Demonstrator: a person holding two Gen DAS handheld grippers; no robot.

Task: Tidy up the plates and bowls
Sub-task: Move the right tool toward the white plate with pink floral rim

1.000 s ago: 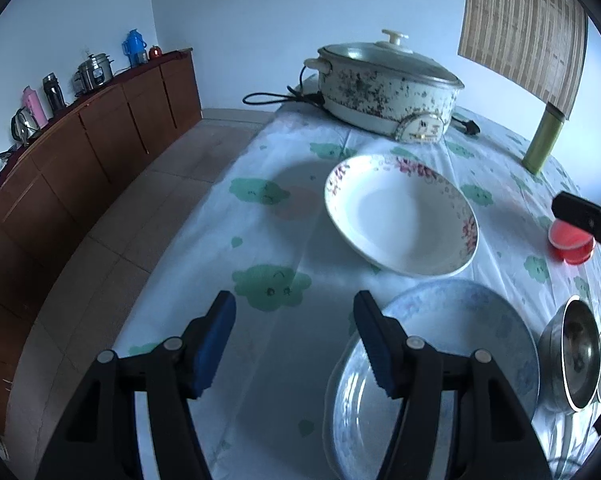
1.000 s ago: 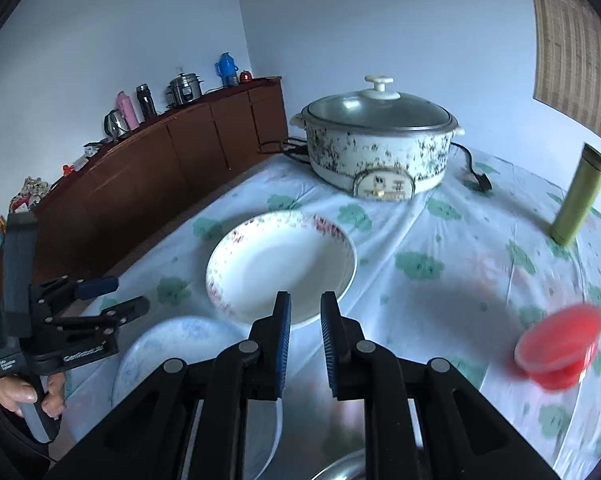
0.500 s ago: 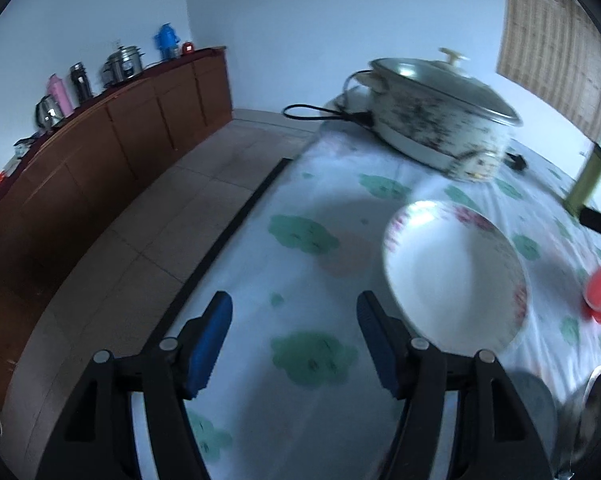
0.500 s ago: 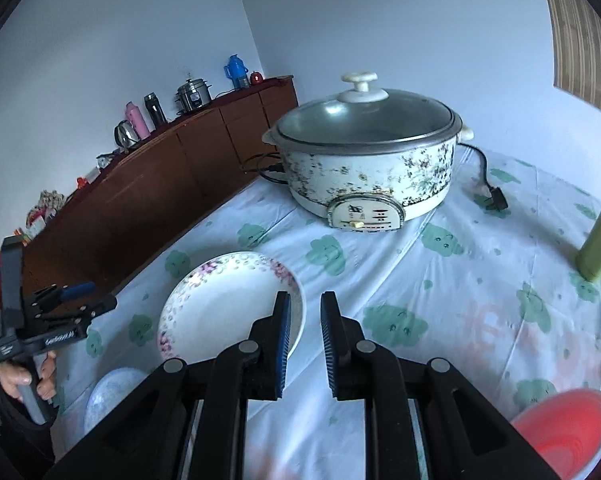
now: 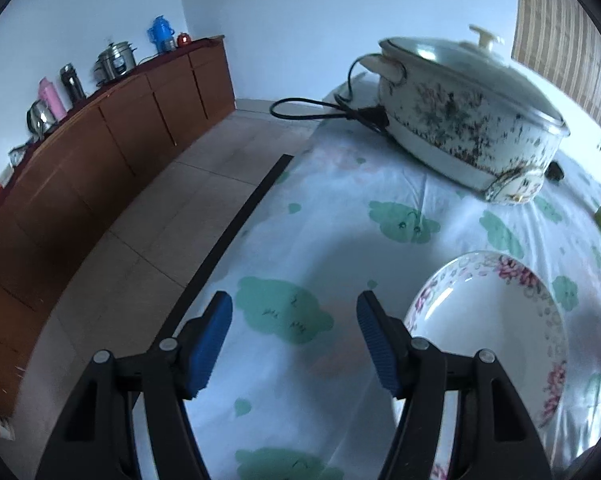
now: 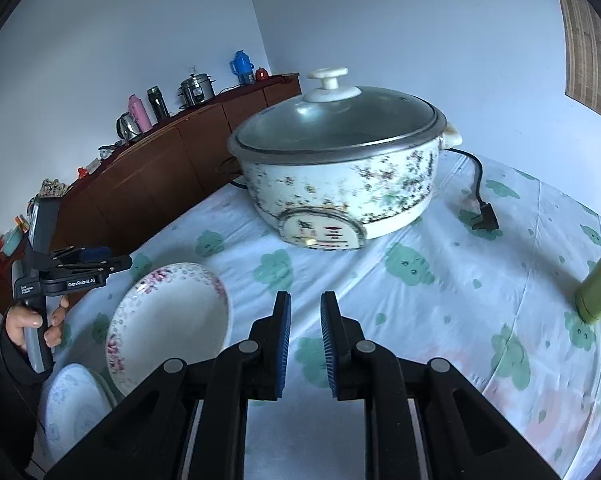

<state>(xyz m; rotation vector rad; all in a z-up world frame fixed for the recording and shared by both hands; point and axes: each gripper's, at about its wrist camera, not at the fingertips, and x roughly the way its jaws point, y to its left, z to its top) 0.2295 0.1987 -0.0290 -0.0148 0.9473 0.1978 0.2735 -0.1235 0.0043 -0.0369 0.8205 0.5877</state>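
A: What could go wrong from here?

B: The floral plate [image 6: 168, 320] lies near the table's left edge, with the blue plate [image 6: 74, 408] just beside it at the near-left corner. In my judgement, a careless nudge from the left gripper [image 5: 294, 338] could slide the floral plate toward that edge, or knock it against the blue one.

A: And the big cooker?

B: The electric pot [image 6: 340, 176] sits toward the table's far side, its cord [image 6: 480, 196] trailing loose on the tablecloth [image 6: 440, 300]. A sweep across could snag it.

A: How are the hands placed?

B: The left gripper tilts steeply down over bare cloth, jaws spread, nothing between them, the floral plate just to its right. A hand [image 6: 32, 324] grips its handle. The right gripper [image 6: 304, 340] points down past the floral plate toward the pot, jaws nearly together and empty.
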